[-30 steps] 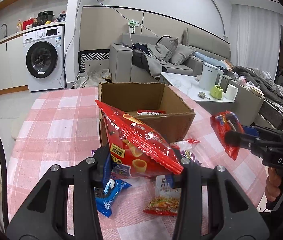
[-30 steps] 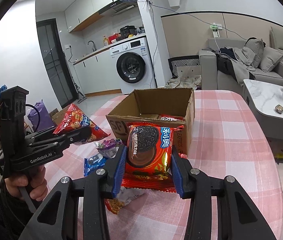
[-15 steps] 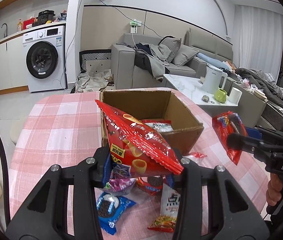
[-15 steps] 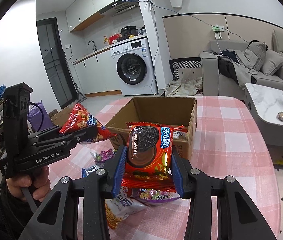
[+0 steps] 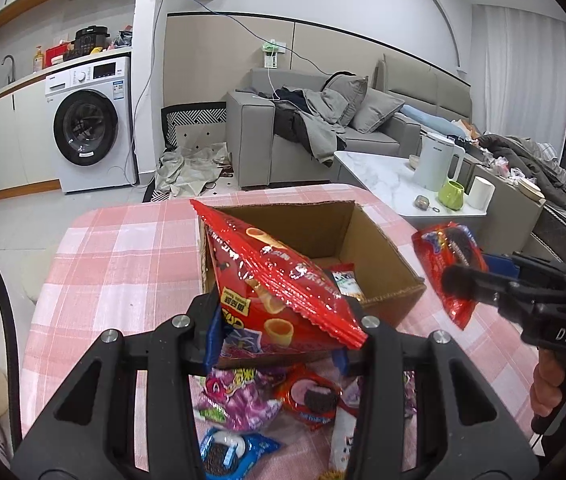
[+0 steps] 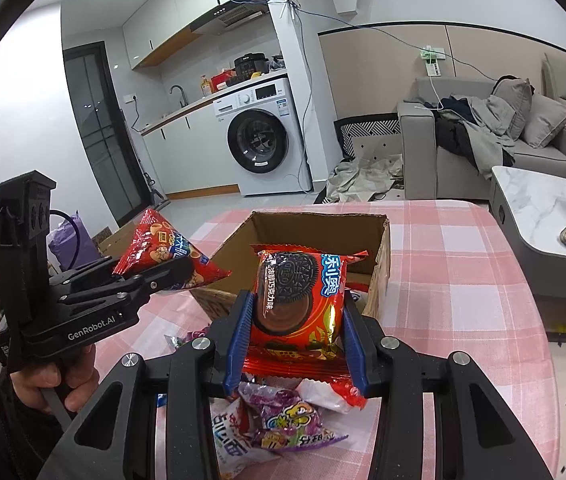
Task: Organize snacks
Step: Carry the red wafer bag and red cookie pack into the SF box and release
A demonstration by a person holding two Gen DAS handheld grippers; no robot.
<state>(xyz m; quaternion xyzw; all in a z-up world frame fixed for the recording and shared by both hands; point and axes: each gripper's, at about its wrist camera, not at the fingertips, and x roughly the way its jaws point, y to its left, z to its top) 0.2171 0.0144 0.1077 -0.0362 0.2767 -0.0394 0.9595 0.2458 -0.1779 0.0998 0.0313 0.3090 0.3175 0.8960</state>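
Observation:
An open cardboard box (image 5: 379, 236) (image 6: 383, 248) stands on the pink checked table, with a few snack packs inside. My left gripper (image 5: 279, 336) (image 6: 163, 276) is shut on a red snack bag (image 5: 279, 276) (image 6: 155, 252), held above the box's near left corner. My right gripper (image 6: 297, 344) (image 5: 463, 276) is shut on a red Oreo pack (image 6: 303, 300) (image 5: 449, 264), held just in front of the box's right side. Loose snacks lie on the table below: a purple pack (image 5: 239, 396) (image 6: 295, 420), a red Oreo pack (image 5: 311, 396) and a blue Oreo pack (image 5: 231, 452).
The pink checked table (image 5: 123, 264) (image 6: 455, 280) drops off at the far and right edges. Beyond are a washing machine (image 5: 87, 124), a grey sofa (image 5: 323, 128) and a marble side table (image 5: 391, 180) with a white kettle (image 5: 439, 164).
Both grippers have moved forward and up toward the box with their packs still held. The box now looks nearer and its inside shows more.

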